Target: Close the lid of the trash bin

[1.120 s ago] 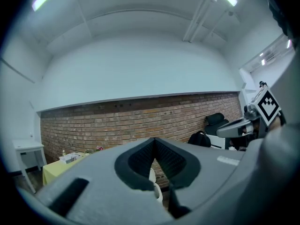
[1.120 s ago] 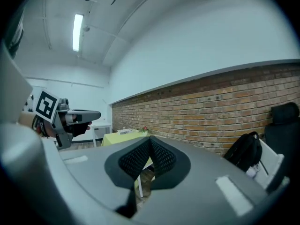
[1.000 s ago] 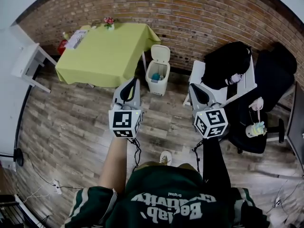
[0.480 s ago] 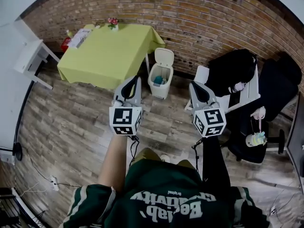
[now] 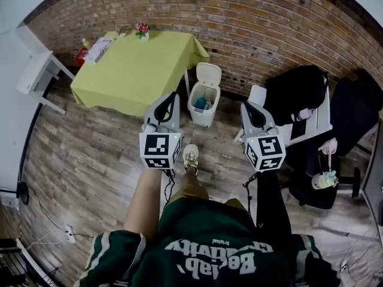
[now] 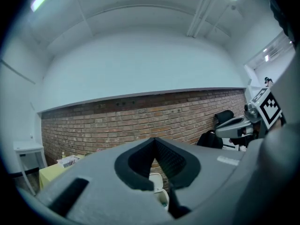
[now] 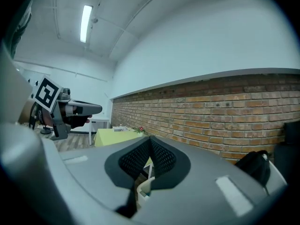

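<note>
Beside the table (image 5: 128, 70), the left gripper (image 5: 169, 100) is held out, its jaws pressed together on nothing. The bin (image 5: 200, 107) stands well ahead against the wall (image 5: 269, 23), its lid (image 5: 209, 73) upright. The right gripper (image 5: 249, 111) is likewise clamped together and empty. The risk is that a hard push on the raised lid could tip or shove the light-looking bin, or a jaw could slip off the lid's smooth edge.

Left gripper (image 5: 169, 100) and right gripper (image 5: 246, 107) held forward — jaws together, empty.
</note>
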`<state>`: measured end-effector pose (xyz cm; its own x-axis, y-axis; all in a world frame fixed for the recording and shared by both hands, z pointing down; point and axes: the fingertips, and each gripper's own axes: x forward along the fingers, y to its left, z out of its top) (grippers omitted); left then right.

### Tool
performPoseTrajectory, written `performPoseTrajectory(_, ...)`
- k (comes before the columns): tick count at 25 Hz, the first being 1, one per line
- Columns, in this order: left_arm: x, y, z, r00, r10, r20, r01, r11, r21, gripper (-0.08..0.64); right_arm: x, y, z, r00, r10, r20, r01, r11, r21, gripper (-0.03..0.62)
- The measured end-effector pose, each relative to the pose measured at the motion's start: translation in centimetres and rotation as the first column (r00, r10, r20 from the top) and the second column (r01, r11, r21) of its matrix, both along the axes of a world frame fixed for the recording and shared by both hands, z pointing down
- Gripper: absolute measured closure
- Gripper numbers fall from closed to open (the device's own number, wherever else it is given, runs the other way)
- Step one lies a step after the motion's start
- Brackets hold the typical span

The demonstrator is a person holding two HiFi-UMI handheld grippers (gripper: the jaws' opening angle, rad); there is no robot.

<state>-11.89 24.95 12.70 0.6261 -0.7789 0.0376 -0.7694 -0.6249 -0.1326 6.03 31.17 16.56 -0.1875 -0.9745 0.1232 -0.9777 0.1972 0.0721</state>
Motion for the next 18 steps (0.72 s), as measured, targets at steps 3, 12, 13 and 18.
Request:
performPoseTrajectory(3,0.8,-2.0,0.2,1.0,0.02,-0.007,-0.019,1.0,0.002,0.552,0.6,-1.9,0.1,1.0,0.015,-0.014,-0.015,1.0,0.003,0.594)
performPoseTrajectory(12,3.6,-10.1,0.4,0.996,0.081,-0.024,-0.081,0.997,0.004,0.552,2.4,-8.4,-0.3,0.997,0.07,-0.038,-0.069,0.998,0.005,0.594)
performPoseTrajectory(13,3.9,-11.2,0.4,0.996,0.09,-0.025,-0.09,0.996,0.003,0.552,2.6,-9.4,-0.3,0.997,0.072,-0.039,-0.072,0.997,0.005,0.592)
performPoseTrajectory(18,6.0,-16.9,0.6,0.991,0.13,-0.019,-0.13,0.991,-0.005,0.552,3.6,-14.5,-0.5,0.995,0.092,-0.038,-0.092,0.996,0.007,0.592)
